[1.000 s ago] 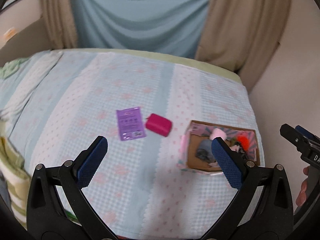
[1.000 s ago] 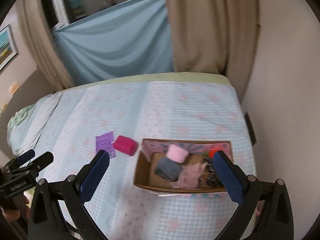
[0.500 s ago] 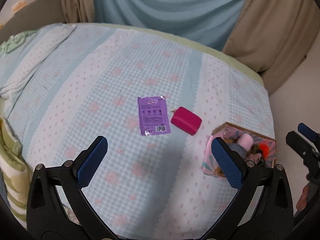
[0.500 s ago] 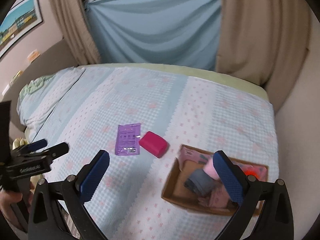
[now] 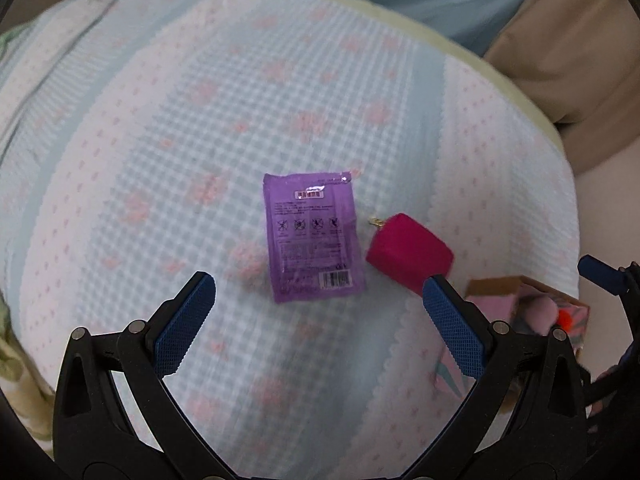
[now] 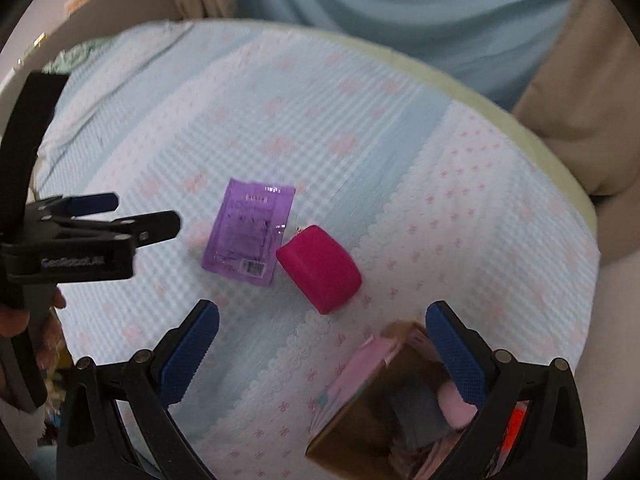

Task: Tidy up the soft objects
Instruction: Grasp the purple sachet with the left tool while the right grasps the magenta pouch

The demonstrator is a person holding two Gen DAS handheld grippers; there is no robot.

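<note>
A flat purple packet (image 5: 313, 236) lies on the bed with a magenta soft pouch (image 5: 408, 254) just right of it. Both show in the right wrist view too: the packet (image 6: 247, 233) and the pouch (image 6: 320, 273). A cardboard box (image 6: 372, 420) holding several soft items sits at the near right, and its corner shows in the left wrist view (image 5: 528, 304). My left gripper (image 5: 316, 312) is open and empty, just short of the packet; it also shows in the right wrist view (image 6: 132, 216). My right gripper (image 6: 322, 340) is open and empty, near the pouch and over the box's edge.
The bed (image 5: 240, 100) has a blue and white checked cover with pink flowers. Blue drape (image 6: 400, 8) and beige curtains (image 6: 580, 92) hang behind it. A wall (image 5: 608, 220) runs along the bed's right side. Crumpled bedding (image 5: 12, 352) lies at the left edge.
Both grippers have moved forward and down toward the packet and pouch, which now look larger and closer. The box has slid toward the lower right of both views. Both stay open.
</note>
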